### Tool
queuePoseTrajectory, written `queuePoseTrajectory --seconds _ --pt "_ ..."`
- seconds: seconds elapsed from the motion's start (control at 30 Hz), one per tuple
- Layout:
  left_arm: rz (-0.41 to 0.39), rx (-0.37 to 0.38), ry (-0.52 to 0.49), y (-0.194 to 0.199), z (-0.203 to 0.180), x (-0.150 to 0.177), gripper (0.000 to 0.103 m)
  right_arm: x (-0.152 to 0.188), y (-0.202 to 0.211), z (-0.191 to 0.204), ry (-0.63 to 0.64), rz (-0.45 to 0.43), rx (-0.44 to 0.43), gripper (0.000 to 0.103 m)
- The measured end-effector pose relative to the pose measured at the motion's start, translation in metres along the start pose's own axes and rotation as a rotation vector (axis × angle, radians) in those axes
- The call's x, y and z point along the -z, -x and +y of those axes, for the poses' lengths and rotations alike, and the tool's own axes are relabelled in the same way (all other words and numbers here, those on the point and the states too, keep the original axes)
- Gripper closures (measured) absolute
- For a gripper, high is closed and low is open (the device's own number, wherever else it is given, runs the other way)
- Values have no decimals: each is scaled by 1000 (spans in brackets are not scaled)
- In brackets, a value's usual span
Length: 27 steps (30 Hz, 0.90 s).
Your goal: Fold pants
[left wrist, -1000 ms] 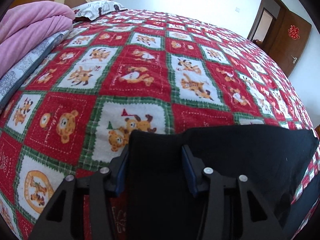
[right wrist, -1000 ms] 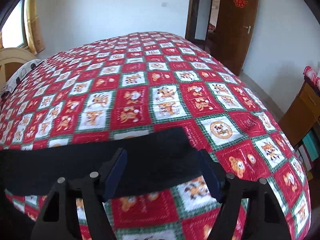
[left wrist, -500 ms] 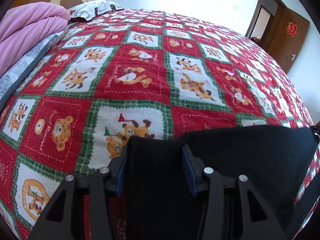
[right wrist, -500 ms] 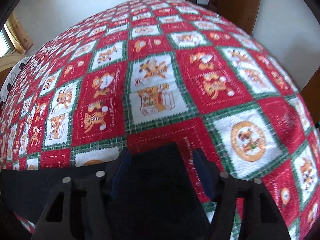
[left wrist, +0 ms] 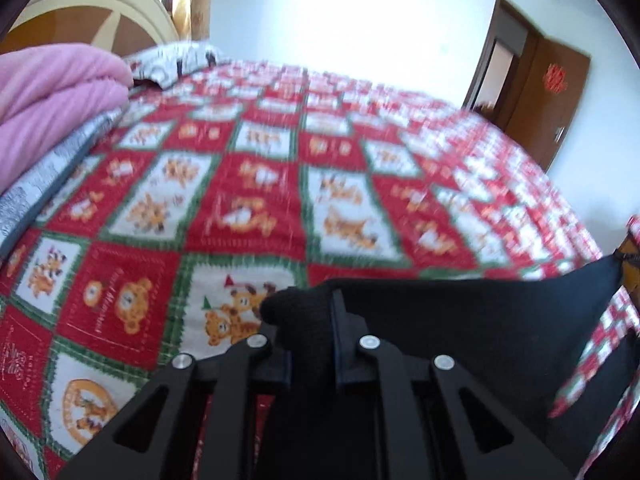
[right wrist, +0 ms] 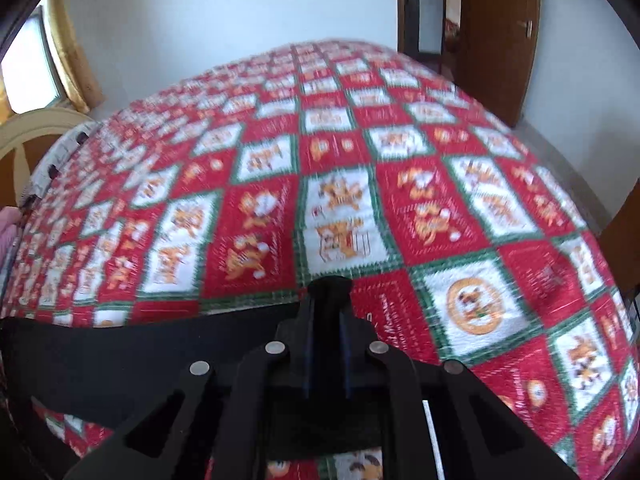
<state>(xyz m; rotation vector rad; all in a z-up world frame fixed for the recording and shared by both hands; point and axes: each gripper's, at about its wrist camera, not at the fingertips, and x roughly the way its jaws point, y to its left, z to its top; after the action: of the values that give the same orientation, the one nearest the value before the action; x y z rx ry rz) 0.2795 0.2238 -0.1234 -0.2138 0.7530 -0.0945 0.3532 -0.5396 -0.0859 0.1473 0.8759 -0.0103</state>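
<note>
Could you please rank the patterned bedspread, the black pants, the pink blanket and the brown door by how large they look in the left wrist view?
1. Patterned bedspread
2. Black pants, inflated by nearness to the camera
3. Pink blanket
4. Brown door

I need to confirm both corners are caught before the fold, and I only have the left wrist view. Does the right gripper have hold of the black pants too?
Observer: Yes. The right gripper has just closed and pinches a bunched fold of the black pants.
Operator: Does the fabric run off toward my side?
Observer: It stretches as a dark band to the left edge of the right view, over the red patchwork bedspread.
Operator: Anything beyond that gripper in the way?
Observer: Only open bedspread, with a brown door past the bed's far end.
</note>
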Motion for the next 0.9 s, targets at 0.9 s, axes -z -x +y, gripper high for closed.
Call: queuePoseTrajectory --seconds 0.9 --pt "-220 196 -60 132 25 151 73 213 152 -77 -108 -105 -120 85"
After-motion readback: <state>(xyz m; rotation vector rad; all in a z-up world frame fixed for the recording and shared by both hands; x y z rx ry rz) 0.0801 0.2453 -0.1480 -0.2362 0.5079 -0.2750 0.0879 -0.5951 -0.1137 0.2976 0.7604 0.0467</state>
